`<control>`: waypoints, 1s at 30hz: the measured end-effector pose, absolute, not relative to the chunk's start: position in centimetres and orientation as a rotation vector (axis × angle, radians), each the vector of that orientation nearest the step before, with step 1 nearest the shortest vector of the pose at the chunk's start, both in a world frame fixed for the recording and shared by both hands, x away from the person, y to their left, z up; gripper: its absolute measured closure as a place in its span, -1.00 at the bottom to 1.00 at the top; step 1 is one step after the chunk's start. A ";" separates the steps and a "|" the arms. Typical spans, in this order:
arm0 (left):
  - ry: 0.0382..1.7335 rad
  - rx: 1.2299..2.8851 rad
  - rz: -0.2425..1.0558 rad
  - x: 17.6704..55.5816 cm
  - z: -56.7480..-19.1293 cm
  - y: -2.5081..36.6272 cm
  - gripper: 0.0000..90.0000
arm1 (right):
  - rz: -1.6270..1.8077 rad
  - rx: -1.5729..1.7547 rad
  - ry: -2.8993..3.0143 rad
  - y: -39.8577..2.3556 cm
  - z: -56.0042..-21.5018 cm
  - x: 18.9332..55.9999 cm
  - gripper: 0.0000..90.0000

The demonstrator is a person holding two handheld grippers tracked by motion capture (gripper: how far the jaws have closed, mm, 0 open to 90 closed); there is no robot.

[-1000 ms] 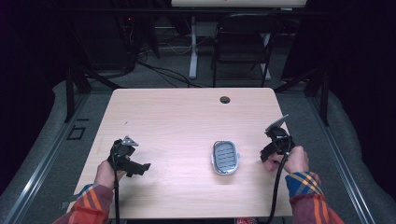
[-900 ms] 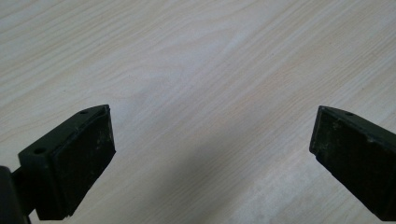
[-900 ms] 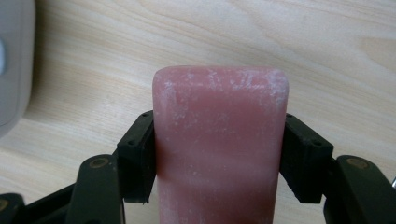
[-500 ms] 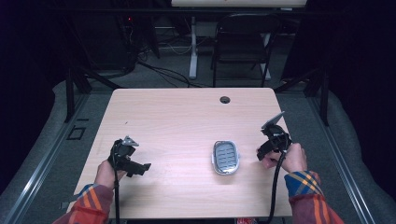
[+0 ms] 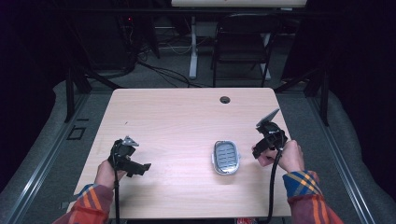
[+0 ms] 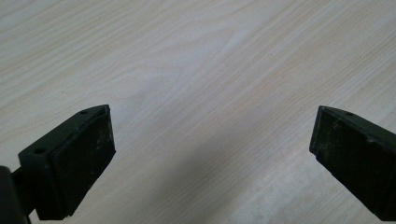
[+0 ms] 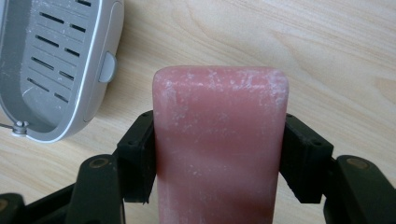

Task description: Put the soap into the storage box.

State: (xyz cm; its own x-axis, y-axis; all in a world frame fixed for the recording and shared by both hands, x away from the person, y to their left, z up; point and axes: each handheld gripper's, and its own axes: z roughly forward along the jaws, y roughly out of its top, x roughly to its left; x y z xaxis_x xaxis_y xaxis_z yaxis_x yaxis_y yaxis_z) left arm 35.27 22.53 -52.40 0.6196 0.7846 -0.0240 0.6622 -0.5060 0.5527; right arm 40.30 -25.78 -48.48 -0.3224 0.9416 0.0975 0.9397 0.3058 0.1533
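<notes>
On the table (image 5: 177, 116), the soap dish (image 5: 226, 157) lies left of my right gripper (image 5: 259, 150), which holds the soap bar (image 7: 219, 140); my left gripper (image 5: 135, 165) is far left.

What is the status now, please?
Right tongs shut on pink soap bar. Left tongs open, empty. Grey soap dish beside, nothing blocking.

High view overhead facing forward, gripper views close, sharing table (image 5: 187, 121)

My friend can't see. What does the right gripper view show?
A pink soap bar is clamped between the right gripper's two black jaws, sticking out past them above a light wooden table. At the upper left lies a grey soap dish with drain slots, apart from the soap.
</notes>
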 end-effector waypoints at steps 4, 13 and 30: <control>1.137 2.323 0.312 35.3 -52.4 22.5 -1.00 | 0.282 1.818 2.532 -25.6 -48.3 40.3 -0.17; 1.135 2.323 0.313 35.2 -52.4 22.6 -1.00 | 0.315 1.789 2.554 -24.5 -47.8 40.6 -0.17; 1.129 2.325 0.313 35.2 -52.4 22.5 -1.00 | 0.291 1.719 2.597 -22.7 -46.8 40.9 -0.17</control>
